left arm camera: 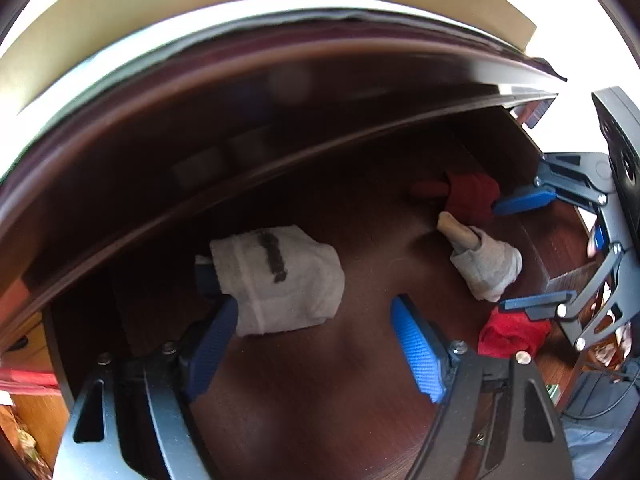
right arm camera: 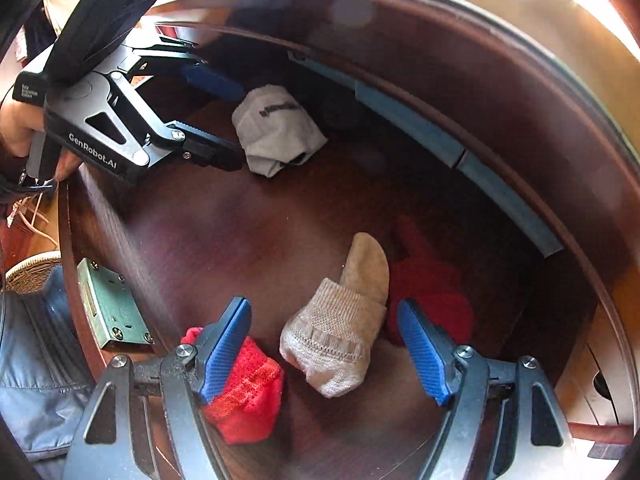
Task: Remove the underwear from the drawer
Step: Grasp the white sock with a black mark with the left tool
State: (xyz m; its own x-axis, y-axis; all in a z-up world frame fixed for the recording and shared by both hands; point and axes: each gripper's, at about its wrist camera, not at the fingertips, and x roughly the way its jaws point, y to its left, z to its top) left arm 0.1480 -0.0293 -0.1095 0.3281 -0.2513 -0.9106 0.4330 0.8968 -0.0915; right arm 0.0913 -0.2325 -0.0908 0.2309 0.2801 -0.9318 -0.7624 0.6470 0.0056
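Note:
The white folded underwear [left arm camera: 280,280] with a dark mark lies on the dark wood drawer floor [left arm camera: 320,380]. My left gripper [left arm camera: 312,312] is open, its left pad against the underwear's left edge; the cloth lies between the jaws toward the left. It also shows in the right wrist view [right arm camera: 276,128], with the left gripper [right arm camera: 236,124] open beside it. My right gripper [right arm camera: 324,324] is open over a beige sock [right arm camera: 340,340], red socks [right arm camera: 244,392] on both sides. In the left wrist view the right gripper [left arm camera: 504,252] brackets that sock [left arm camera: 488,264].
The drawer is pulled out under a dark cabinet front [left arm camera: 280,120]. A metal lock plate [right arm camera: 112,308] sits on the drawer's front wall. A grey-blue strip [right arm camera: 460,148] lies along the back wall. More red cloth [left arm camera: 468,192] lies at the back right.

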